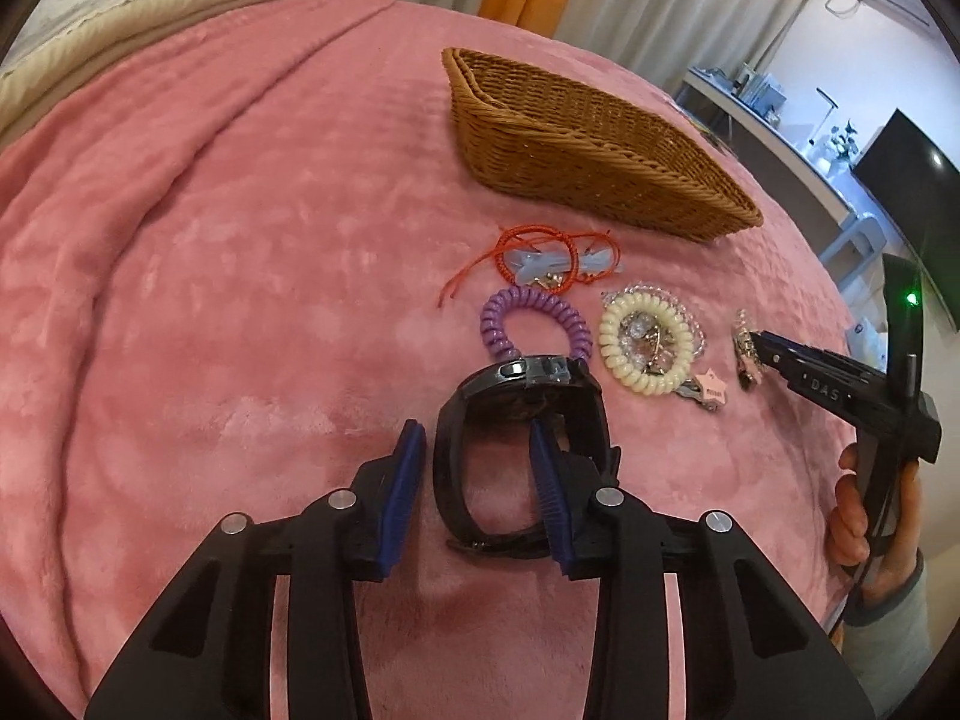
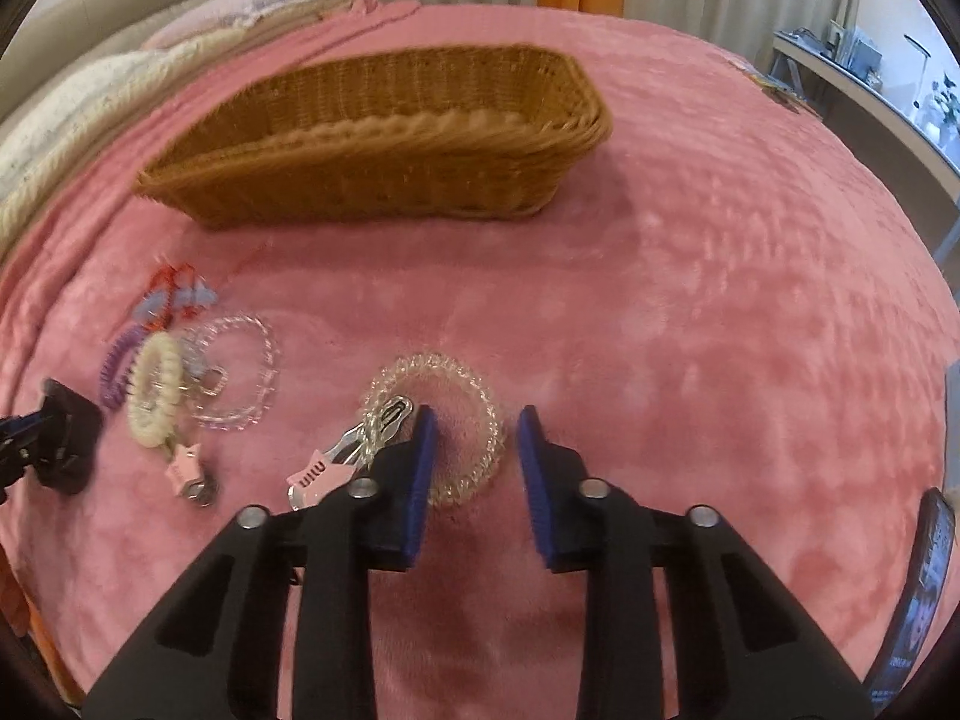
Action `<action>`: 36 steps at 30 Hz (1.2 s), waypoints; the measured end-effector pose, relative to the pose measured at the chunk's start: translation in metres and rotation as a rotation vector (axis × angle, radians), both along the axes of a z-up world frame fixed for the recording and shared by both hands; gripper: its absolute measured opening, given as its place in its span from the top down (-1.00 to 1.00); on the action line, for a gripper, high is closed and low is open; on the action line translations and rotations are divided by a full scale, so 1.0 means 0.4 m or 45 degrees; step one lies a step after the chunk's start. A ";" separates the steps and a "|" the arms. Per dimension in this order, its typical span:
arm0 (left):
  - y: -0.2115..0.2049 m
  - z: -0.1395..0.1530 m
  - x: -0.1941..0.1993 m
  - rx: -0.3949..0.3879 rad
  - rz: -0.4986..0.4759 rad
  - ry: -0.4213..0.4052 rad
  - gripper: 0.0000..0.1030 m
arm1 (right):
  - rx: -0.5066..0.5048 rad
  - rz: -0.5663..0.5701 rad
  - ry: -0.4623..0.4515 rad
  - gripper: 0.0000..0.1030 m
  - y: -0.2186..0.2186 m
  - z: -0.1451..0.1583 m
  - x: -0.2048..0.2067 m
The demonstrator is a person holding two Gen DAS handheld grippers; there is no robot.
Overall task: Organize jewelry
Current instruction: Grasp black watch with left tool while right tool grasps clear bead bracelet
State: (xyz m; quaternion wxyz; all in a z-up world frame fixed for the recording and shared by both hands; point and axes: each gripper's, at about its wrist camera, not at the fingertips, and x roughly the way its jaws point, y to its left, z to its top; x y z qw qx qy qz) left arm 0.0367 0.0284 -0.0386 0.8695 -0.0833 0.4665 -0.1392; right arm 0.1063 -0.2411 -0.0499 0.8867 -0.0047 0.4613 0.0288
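A black watch (image 1: 516, 420) lies on the pink blanket (image 1: 240, 300). My left gripper (image 1: 477, 462) is open around its left strap side, one blue finger outside, one inside the loop. Beyond it lie a purple coil band (image 1: 534, 324), a cream coil band (image 1: 645, 348) and red cords (image 1: 540, 258). My right gripper (image 2: 474, 450) is open over a clear coil band (image 2: 435, 426), with a pink hair clip (image 2: 336, 468) at its left finger. The wicker basket (image 2: 384, 138) stands behind and looks empty.
A clear bead bracelet (image 2: 240, 372) and a second pink clip (image 2: 189, 468) lie left of the right gripper. Pillows (image 2: 90, 78) sit at the back left. A desk (image 1: 780, 126) and dark screen (image 1: 912, 192) stand beyond the bed's right edge.
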 end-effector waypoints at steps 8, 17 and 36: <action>-0.033 0.007 -0.022 0.168 0.031 -0.069 0.85 | -0.028 0.050 -0.076 0.84 0.015 0.012 -0.024; -0.038 0.127 -0.083 0.054 0.025 -0.283 0.86 | 0.050 0.082 -0.229 0.85 0.015 0.127 -0.090; -0.210 0.276 0.355 0.007 0.003 -0.439 0.86 | 0.094 0.025 -0.333 0.85 0.017 0.286 0.284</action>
